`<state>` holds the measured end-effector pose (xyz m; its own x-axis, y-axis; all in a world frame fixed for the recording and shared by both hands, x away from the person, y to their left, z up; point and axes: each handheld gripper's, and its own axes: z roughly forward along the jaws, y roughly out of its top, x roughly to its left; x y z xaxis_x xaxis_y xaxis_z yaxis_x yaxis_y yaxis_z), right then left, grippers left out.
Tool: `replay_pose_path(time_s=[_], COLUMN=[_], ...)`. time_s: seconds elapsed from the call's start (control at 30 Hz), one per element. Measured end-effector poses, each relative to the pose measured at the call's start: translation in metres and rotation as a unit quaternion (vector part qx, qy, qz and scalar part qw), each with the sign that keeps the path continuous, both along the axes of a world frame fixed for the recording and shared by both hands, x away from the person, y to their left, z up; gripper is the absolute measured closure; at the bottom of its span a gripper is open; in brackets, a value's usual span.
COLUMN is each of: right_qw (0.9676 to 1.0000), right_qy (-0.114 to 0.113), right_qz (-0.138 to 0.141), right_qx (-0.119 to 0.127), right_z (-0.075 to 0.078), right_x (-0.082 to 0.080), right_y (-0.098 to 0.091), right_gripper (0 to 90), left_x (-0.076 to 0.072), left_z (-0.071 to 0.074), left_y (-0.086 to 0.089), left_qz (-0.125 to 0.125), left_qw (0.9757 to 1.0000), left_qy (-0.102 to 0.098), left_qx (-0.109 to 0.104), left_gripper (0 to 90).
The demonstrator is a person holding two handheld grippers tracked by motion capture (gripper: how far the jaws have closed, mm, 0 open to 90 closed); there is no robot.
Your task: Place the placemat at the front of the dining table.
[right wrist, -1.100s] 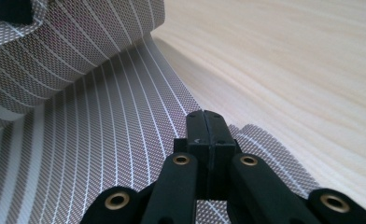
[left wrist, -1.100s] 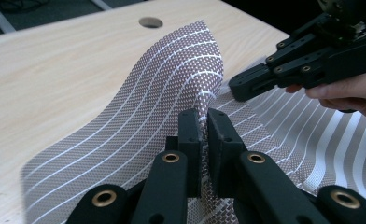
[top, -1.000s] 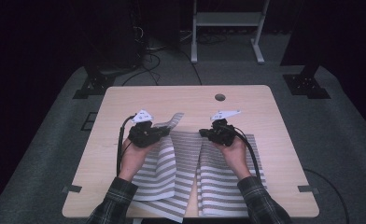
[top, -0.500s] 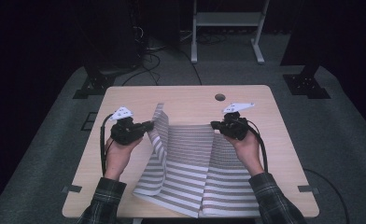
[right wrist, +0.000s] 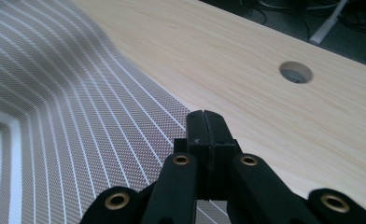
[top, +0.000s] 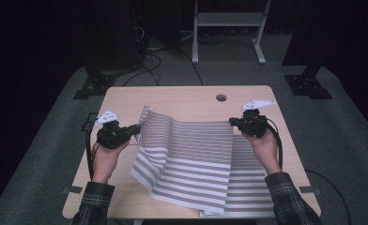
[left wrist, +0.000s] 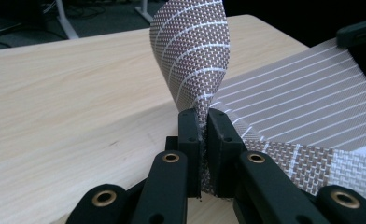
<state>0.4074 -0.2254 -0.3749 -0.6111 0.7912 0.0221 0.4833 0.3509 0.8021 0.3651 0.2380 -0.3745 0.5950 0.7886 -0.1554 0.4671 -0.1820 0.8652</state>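
moved: both tongs drew apart, spreading striped cloth (top: 191,150) | left tongs (left wrist: 203,135) clamp its corner | right tongs (right wrist: 204,128) closed on its edge | table (top: 182,96) | unfolding nearly done

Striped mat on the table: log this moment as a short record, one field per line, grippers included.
item: striped woven mat, grey-brown with white lines
surface: light wooden table with a round hole near its far edge
mat state: spread wide between the two grippers, far corners raised, near part lying on the table
left gripper: shut on the mat's far left corner, which curls up above the jaws
right gripper: shut on the mat's far right edge
hands: one holds each gripper, plaid sleeves at the near table edge
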Motion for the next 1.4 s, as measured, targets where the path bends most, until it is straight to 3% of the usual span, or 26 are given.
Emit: replay_pose_path(time_s=[0.17, 0.3, 0.5, 0.6, 0.73, 0.97, 1.07, 1.2, 1.27, 1.4], right_qw=[0.9997, 0.9995, 0.9991, 0.9991, 0.9992, 0.9994, 0.9995, 0.9995, 0.9996, 0.9997], right_qy=[0.004, 0.011, 0.019, 0.019, 0.012, 0.013, 0.010, 0.014, 0.013, 0.009], right_qz=[-0.022, -0.031, -0.036, -0.036, -0.034, -0.029, -0.029, -0.025, -0.024, -0.007], right_qx=[0.006, -0.002, -0.014, -0.015, -0.014, -0.012, 0.003, 0.011, 0.013, 0.020], right_z=[-0.002, -0.008, -0.023, -0.029, -0.031, -0.030, -0.028, -0.030, -0.031, -0.033], right_x=[0.003, 0.007, 0.017, 0.019, 0.019, 0.015, 0.007, -0.007, -0.011, -0.036], right_y=[-0.026, -0.034, -0.032, -0.028, -0.024, -0.023, -0.026, -0.030, -0.030, -0.035], right_gripper=[90.0, 90.0, 90.0, 89.3, 73.9, 61.2, 52.6, 50.5, 50.6, 60.5], left_x=[-0.003, -0.005, -0.003, 0.000, 0.000, -0.001, -0.005, -0.014, -0.016, -0.034], left_z=[-0.011, -0.023, -0.041, -0.045, -0.044, -0.043, -0.042, -0.044, -0.044, -0.045], left_y=[0.006, 0.003, 0.000, 0.004, 0.012, 0.018, 0.014, 0.006, 0.004, -0.006], left_qz=[-0.001, -0.013, -0.021, -0.012, -0.002, 0.007, 0.000, -0.015, -0.020, -0.042], left_qw=[0.9997, 0.9991, 0.9974, 0.9974, 0.9981, 0.9985, 0.9985, 0.9980, 0.9977, 0.9970], left_qy=[0.016, 0.031, 0.046, 0.050, 0.045, 0.041, 0.041, 0.043, 0.045, 0.045], left_qx=[0.016, 0.028, 0.051, 0.049, 0.041, 0.037, 0.036, 0.044, 0.047, 0.046], left_gripper=[84.6, 84.3, 81.9, 76.7, 65.0, 54.7, 44.8, 33.1, 27.4, 18.8])
